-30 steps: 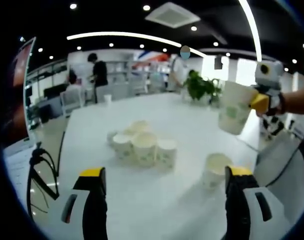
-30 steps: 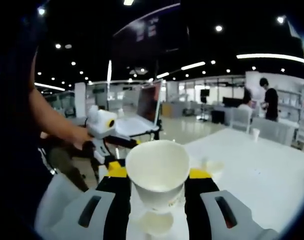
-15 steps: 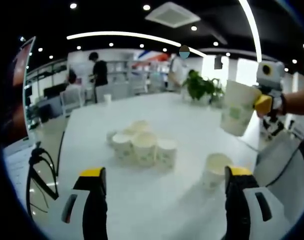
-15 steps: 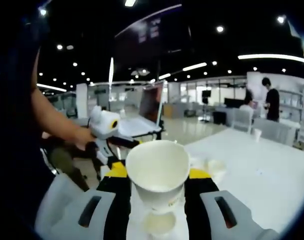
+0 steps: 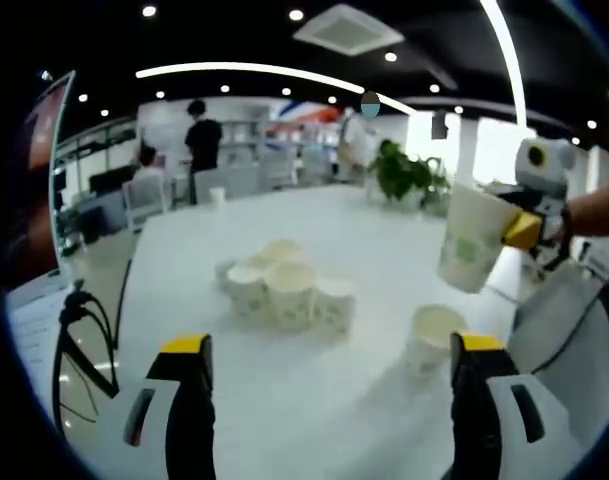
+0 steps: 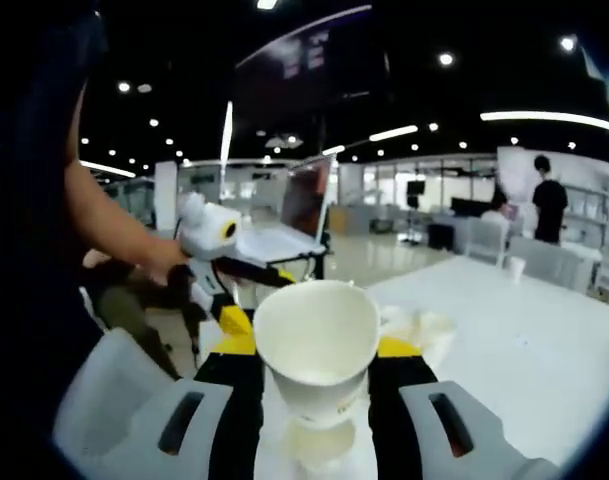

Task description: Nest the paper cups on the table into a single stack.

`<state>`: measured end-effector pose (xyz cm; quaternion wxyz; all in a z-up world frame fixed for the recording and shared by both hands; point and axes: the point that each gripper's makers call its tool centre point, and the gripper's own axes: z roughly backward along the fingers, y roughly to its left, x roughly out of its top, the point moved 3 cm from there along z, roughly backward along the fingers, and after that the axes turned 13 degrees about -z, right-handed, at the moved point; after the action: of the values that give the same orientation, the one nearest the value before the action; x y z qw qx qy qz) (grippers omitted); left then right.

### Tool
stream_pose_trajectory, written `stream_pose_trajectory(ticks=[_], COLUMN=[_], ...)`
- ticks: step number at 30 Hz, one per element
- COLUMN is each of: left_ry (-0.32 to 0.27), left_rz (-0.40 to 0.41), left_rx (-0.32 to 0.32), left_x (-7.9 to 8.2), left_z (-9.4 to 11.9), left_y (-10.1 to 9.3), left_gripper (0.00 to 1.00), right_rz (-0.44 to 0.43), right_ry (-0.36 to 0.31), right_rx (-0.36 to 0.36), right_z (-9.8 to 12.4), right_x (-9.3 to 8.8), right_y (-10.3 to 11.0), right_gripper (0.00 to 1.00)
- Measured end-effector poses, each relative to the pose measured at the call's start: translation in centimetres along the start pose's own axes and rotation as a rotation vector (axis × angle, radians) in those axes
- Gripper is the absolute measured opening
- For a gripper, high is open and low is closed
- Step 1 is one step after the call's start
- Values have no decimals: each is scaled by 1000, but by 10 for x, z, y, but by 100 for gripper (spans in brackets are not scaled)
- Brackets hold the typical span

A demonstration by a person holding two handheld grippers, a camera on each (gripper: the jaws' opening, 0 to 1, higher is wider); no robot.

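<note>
since a moment ago the held paper cup [image 5: 471,239] has dipped slightly toward the table [image 5: 324,400]. right gripper [image 6: 316,352] is clamped on this cup, mouth facing its camera; its base is hidden between the jaws. left gripper [image 5: 329,375] hangs wide open, holding nothing, above bare tabletop. a single cup [image 5: 429,341] stands just inside its right jaw, a cluster of cups [image 5: 284,290] farther ahead near the middle, with clear surface between. people [image 5: 199,145] at the far edge are blurred.
</note>
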<state>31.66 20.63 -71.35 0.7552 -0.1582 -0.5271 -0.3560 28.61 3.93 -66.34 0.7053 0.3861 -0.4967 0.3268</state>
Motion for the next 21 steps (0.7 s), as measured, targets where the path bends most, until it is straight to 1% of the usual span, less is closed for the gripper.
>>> stream_pose_trajectory(ticks=[9,21], left_ry=[2,3], left_rz=[4,6], left_rx=[4,3], left_x=[-2,-2], left_z=[1,0], left_y=[1,0], left_gripper=[97,96], right_rz=[-9,-22], right_ry=[6,22], right_rx=[-4,-4], right_z=[-1,-5], right_x=[-13,-28], right_y=[-4,-3], right_gripper=[38,38])
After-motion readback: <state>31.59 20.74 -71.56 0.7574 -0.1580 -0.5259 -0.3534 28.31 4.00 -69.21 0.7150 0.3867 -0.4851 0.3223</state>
